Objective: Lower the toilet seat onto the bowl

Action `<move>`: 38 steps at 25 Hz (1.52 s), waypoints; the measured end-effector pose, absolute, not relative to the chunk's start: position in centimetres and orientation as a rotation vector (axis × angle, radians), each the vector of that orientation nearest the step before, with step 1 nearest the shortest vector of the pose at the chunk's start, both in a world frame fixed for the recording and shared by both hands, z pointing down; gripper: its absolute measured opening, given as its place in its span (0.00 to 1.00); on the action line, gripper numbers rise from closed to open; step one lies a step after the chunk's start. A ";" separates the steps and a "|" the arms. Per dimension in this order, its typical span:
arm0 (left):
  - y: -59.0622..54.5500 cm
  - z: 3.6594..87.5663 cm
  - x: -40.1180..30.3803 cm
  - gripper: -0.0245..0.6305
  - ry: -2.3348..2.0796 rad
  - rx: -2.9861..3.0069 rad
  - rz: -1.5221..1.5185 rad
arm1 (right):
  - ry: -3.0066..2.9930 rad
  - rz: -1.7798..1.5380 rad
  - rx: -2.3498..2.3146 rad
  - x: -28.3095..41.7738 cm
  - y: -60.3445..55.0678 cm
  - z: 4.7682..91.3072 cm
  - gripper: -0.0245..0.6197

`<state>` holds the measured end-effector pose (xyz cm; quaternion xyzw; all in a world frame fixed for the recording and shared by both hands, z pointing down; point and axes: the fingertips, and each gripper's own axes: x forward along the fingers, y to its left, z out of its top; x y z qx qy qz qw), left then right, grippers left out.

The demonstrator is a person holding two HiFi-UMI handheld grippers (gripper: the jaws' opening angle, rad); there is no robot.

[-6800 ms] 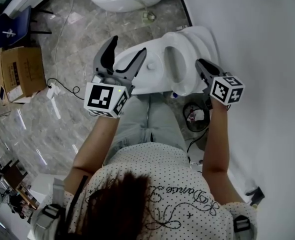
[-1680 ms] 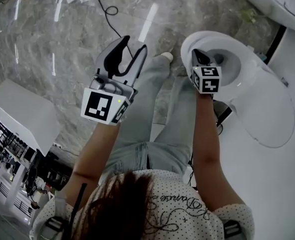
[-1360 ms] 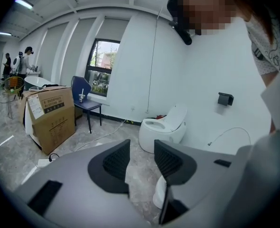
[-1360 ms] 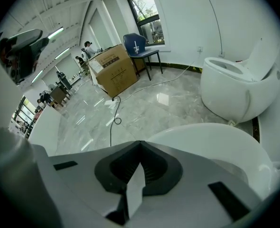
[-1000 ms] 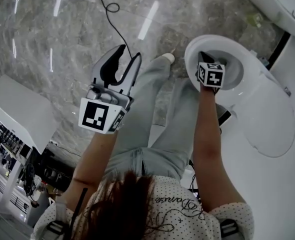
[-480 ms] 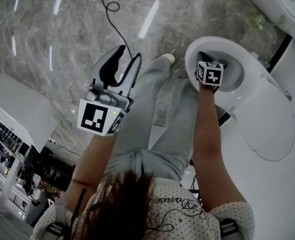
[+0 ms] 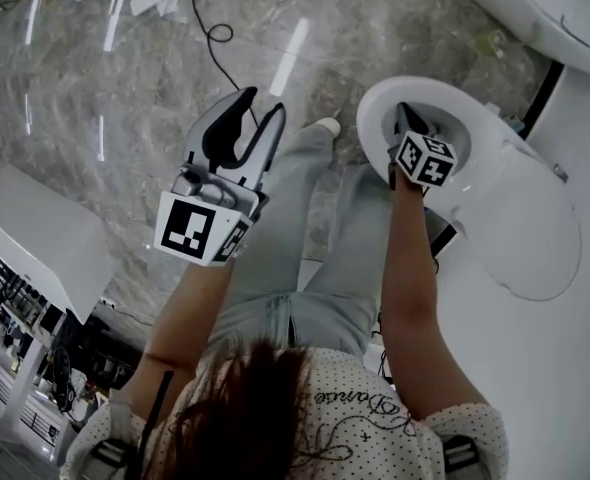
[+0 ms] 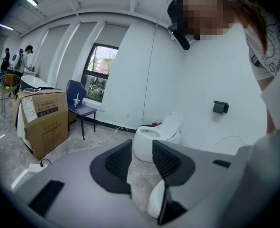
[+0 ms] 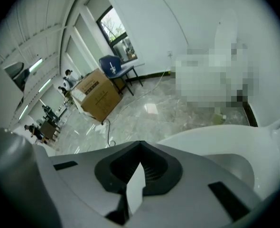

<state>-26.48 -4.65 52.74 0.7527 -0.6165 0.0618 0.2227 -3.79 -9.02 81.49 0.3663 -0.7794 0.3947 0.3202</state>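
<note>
Toilet seat (image 7: 373, 118) at one o'clock seems already down, the right hand-held gripper (image 7: 403, 110) closed and empty above it, the left hand-held gripper (image 7: 265, 104) part-open and idle; next, withdraw.

Marble flr (image 7: 125, 88), wht walls (image 8: 197, 80), window (image 8: 101, 72)

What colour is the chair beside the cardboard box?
The chair is blue; the left gripper view shows it best.

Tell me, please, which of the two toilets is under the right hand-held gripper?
The nearer toilet, beside the person's leg: the right hand-held gripper hangs over it. The other toilet sits apart, top right.
</note>
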 end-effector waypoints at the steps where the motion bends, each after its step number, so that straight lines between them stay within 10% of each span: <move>1: -4.9 51.9 -26.3 0.23 -1.700 2.098 0.162 | -2.083 1.048 1.012 -3.3 -9.7 79.8 0.05; 38: -10.6 24.5 -9.0 0.06 -1.204 2.825 0.000 | -2.586 0.306 1.721 6.5 -8.7 26.8 0.05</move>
